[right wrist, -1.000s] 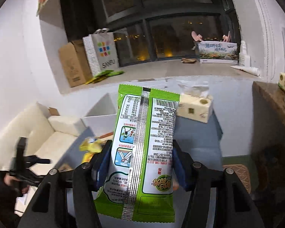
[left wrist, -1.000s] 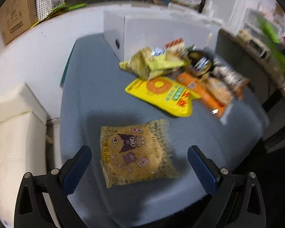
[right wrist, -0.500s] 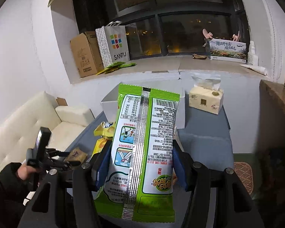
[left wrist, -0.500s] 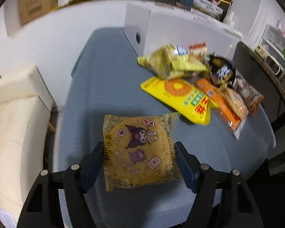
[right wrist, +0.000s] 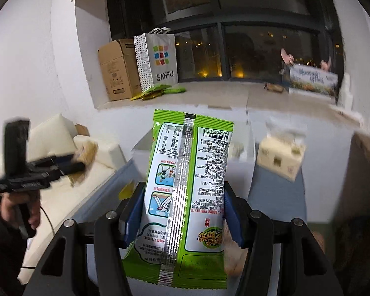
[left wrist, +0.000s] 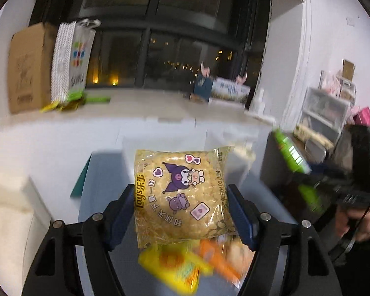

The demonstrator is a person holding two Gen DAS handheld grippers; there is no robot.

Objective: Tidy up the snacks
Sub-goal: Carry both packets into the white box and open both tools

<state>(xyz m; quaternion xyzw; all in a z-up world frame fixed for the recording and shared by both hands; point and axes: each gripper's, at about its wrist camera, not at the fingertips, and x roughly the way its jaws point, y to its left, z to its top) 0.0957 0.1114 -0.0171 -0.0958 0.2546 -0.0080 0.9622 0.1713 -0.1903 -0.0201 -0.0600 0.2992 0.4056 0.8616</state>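
My left hand-held gripper (left wrist: 181, 209) pinches the yellow chip bag (left wrist: 181, 194), my right hand-held gripper (right wrist: 182, 218) pinches the green snack bag (right wrist: 185, 197), and next I think both go into the white box (right wrist: 244, 153)

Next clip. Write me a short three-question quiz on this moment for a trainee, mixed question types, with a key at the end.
1. True or false: the left hand-held gripper is empty.
2. Which side of the green snack packet faces the right wrist camera? A) printed front B) back with seam and barcode C) open top
3. Fill in: the paper bag on the window ledge reads ____.

Key
1. False: it is shut on the yellow Lay's snack bag.
2. B; the right hand-held gripper clamps it.
3. SANFU
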